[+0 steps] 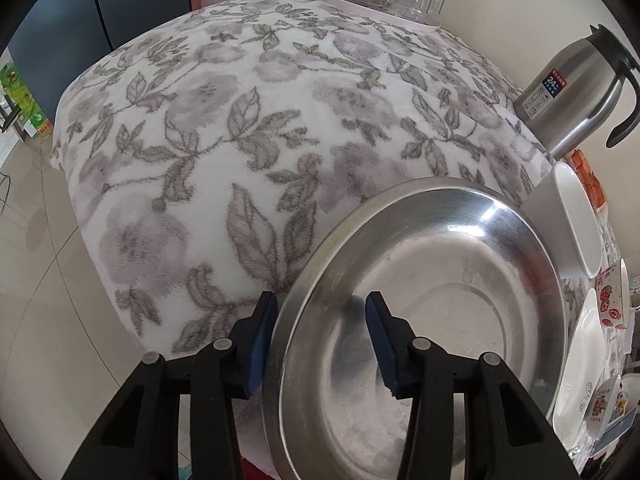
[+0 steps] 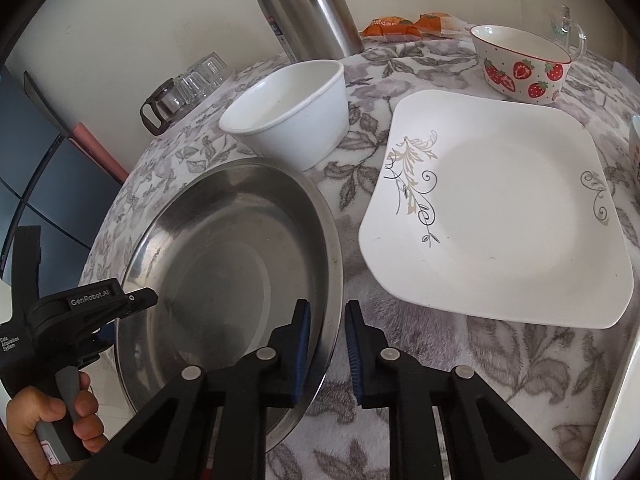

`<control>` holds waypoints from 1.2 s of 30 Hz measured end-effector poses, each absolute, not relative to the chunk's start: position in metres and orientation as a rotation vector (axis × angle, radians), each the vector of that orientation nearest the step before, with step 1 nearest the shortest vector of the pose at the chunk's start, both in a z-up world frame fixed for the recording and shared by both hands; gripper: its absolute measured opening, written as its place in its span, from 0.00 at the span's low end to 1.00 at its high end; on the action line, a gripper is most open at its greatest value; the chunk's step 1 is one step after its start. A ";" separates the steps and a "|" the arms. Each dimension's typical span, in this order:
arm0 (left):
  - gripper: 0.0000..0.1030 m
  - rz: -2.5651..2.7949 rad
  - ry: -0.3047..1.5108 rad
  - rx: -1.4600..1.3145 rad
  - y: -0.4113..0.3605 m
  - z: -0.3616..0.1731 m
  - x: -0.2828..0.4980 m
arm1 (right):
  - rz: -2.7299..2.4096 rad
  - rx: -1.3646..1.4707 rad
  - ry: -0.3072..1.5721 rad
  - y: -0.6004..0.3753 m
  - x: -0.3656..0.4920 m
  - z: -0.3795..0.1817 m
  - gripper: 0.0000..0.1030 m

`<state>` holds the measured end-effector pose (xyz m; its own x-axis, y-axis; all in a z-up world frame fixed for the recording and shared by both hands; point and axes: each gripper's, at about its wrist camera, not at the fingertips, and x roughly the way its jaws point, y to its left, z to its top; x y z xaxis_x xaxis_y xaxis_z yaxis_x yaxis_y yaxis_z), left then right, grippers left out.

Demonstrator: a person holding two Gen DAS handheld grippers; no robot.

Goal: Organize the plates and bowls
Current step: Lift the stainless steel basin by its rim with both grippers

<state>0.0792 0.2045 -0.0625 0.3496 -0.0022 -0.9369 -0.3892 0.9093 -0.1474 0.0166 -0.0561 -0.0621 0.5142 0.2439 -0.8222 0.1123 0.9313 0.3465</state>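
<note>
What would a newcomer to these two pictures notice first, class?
The large round steel plate at the table's near edge, its rim straddled on opposite sides by the left claw and right claw. Right of it lies a square white plate with a scroll pattern; behind it stands a white bowl.

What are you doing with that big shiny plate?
A person is using two handheld grippers on the round steel plate. The left gripper and right gripper each straddle its rim on opposite sides, jaws open. The white bowl, square white plate and strawberry bowl wait on the floral cloth.
</note>
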 end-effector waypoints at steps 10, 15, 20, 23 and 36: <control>0.30 0.267 1.161 -0.392 0.210 -0.056 0.070 | 0.092 0.359 1.018 -0.055 0.014 -0.054 0.17; 0.30 0.256 1.121 -0.368 0.205 -0.046 0.069 | 0.095 0.333 0.997 -0.054 0.012 -0.048 0.17; 0.29 0.251 1.116 -0.360 0.202 -0.045 0.069 | 0.098 0.312 0.986 -0.054 0.010 -0.044 0.17; 0.29 0.252 1.111 -0.354 0.202 -0.044 0.067 | 0.104 0.302 0.975 -0.054 0.010 -0.042 0.17; 0.29 0.240 1.100 -0.357 0.199 -0.038 0.063 | 0.121 0.307 0.939 -0.061 0.005 -0.032 0.17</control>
<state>0.0634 0.1987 -0.0376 0.4368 0.0134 -0.8995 -0.3627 0.9176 -0.1625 0.0049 -0.0607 -0.0323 0.5873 0.2350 -0.7745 0.0306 0.9498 0.3114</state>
